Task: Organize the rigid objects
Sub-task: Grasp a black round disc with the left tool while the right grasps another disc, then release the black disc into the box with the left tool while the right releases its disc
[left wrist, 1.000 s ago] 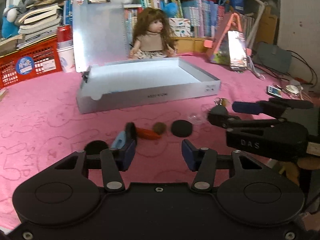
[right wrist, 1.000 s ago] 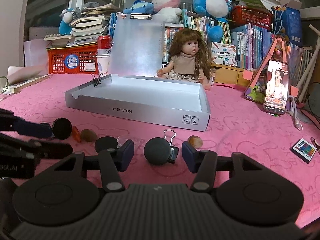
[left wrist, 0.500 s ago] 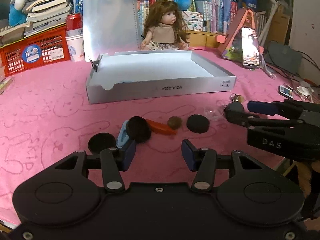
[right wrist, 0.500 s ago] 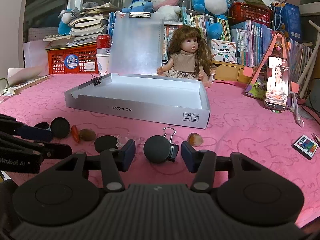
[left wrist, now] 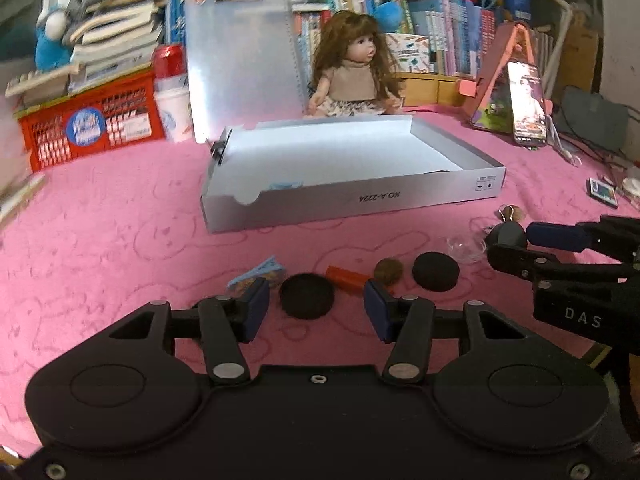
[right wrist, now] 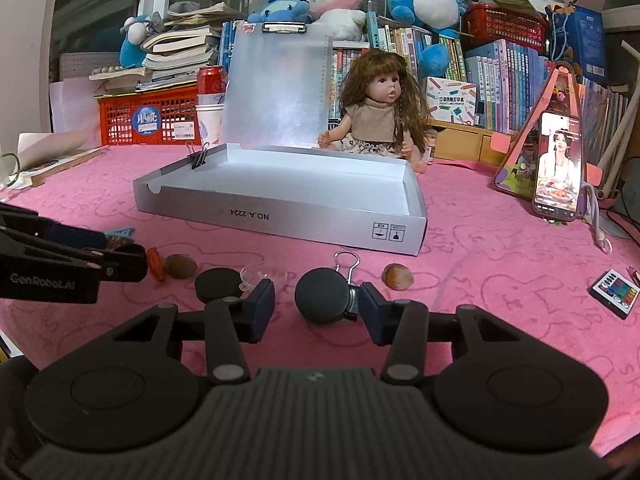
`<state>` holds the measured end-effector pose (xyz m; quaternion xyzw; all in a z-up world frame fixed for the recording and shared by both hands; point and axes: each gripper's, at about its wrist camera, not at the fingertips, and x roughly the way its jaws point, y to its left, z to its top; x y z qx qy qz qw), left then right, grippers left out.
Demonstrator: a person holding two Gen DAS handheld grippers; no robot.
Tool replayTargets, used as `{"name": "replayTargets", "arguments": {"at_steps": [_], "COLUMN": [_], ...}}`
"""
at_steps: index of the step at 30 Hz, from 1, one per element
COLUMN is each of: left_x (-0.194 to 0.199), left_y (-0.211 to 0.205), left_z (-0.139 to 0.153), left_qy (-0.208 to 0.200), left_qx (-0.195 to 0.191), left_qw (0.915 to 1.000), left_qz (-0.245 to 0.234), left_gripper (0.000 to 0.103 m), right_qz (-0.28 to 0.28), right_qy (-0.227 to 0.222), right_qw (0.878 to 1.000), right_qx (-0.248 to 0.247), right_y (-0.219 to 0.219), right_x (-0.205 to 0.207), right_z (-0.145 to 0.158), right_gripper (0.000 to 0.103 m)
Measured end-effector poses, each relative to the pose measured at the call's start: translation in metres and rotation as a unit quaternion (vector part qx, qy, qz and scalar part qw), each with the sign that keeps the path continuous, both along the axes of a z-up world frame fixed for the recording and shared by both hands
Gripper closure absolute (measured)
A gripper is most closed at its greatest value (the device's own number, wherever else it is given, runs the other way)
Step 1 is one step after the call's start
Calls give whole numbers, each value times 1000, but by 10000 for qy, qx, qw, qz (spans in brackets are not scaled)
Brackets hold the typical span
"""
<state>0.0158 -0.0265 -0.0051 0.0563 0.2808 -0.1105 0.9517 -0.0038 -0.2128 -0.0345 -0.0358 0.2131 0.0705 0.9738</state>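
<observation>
Indoor light, moderately dim. Bright glare on upright clipboard (left wrist: 244,68) and white box floor (left wrist: 340,152), frame centre. Phone screen (right wrist: 558,168) glows, right. Fisheye bending at edges; corners black. Left view softer, upper left smeared. Right view sharper.

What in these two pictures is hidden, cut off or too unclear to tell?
- Left wrist view: the blue-edged packet is partly hidden behind the left tongs; its contents are unreadable.
- Right wrist view: the binder clip is mostly hidden behind the round black piece. The right tongs are closing around it; pad contact is unclear.
- Right wrist view: the tray floor is hidden by its front wall.
- Left wrist view: the clear cup is too faint.
</observation>
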Motion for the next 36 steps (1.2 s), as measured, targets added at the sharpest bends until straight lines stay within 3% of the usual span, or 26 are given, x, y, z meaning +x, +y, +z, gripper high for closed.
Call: {"name": "replayTargets", "arguments": {"at_steps": [9,12,13,19,24,26,28,36], "left_x": [2,1,0,-2,-4,-5,-6,3], "left_y": [-13,-12,-13,-10,-11,-11,-11,-5], "left_z": [-7,-8,-8,-7,-6,-7,-7,-9], "left_qy": [-80,-139,-179,-215,-234,-282,-325,-89], "left_qx": [202,272,320,330,353,413,446,201], "left_qw": [9998,9995,9993,9992,9990,9987,9984,9996], "left_qz": [-22,16,57,92,104,130,149,184], "left_gripper": [53,63,71,82,79,67,62,60], "right_qz": [7,-24,-34,-14,-13,-23,-26,-23], "right_qy": [-4,-14,-27,-60,-87,-94,-90,-84], "right_qw": [10000,9999,9999,9998,9998,9998,9998,9999], "right_qx": [-50,-120,-156,-185,-189,-176,-158,-147], "right_y": [3,5,6,6,5,5,5,4], "right_x": [3,5,4,3,2,1,1,1], "right_z": [-3,-4,-5,-3,-1,-1,0,0], "right_gripper": [54,61,65,66,66,66,66,66]}}
